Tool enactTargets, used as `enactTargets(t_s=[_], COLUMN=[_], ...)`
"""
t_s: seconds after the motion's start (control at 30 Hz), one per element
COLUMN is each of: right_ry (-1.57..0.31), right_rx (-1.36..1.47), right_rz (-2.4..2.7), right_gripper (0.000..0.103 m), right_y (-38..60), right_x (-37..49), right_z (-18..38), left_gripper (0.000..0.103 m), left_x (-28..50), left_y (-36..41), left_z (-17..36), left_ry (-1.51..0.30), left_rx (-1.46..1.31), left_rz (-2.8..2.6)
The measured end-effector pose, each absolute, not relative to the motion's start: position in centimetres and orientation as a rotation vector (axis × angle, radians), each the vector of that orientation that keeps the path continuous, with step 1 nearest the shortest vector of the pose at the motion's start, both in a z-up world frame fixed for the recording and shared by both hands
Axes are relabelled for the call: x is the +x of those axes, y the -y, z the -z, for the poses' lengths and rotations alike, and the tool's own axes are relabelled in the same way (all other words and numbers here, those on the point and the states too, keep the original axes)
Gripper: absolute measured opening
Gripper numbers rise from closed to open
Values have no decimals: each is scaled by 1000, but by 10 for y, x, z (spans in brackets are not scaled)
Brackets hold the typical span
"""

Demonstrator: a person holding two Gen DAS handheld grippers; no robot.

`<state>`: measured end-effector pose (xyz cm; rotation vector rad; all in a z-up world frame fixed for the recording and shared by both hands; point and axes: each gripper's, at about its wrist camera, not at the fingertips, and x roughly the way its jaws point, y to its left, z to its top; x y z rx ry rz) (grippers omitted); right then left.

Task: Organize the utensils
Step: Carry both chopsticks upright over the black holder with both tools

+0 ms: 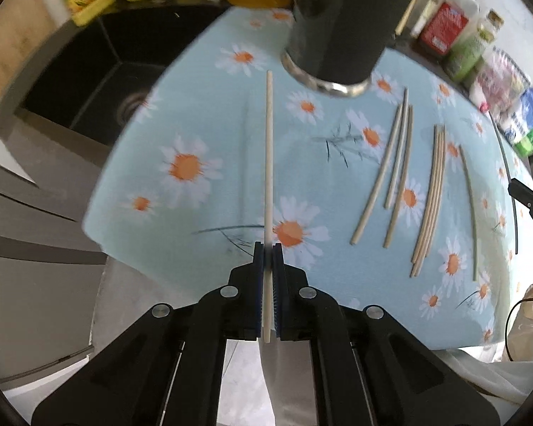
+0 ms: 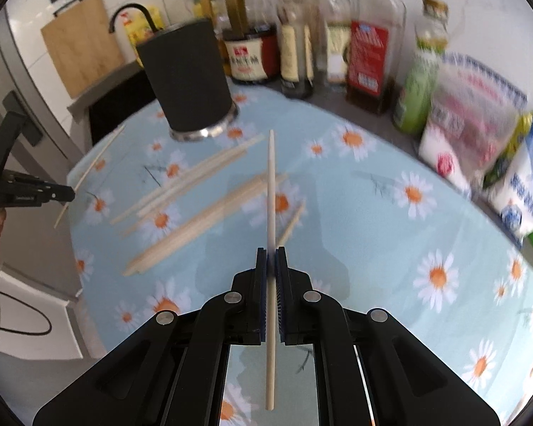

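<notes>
Left gripper jaws clamping slim pale chopstick, right gripper jaws likewise, tapered stick

Pale blue cloth printed all over with white daisies with orange middles, pale tan chopsticks, matte black holder with a shiny silver base, black claws with blue pads, red-labelled bottle.

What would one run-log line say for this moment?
left gripper: shut on pale wooden chopstick | right gripper: shut on pale wooden chopstick | black cylindrical holder: upright | other chopsticks: on daisy cloth
</notes>
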<state>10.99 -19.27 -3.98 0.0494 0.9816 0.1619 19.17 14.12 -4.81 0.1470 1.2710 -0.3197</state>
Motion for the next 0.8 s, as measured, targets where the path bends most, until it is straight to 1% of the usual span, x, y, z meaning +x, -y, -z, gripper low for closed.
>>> enactTargets(t_s=[0.27,0.57,0.8], right_ry=[-855,-661,-570], right_rx=[64,100,117], right_rz=[-259,-361,-377], right_gripper=[5,5,5], right_y=[180,154,138], right_x=[130,155,176], right_z=[-7,-68,-96], left_gripper=[5,5,5], left_x=[196,211,224], left_y=[-149,-140,-131], left_z=[-8,-71,-122], left_ry=[-1130,-977,-848], left_rx=[150,146,121], left_rz=[250,251,285])
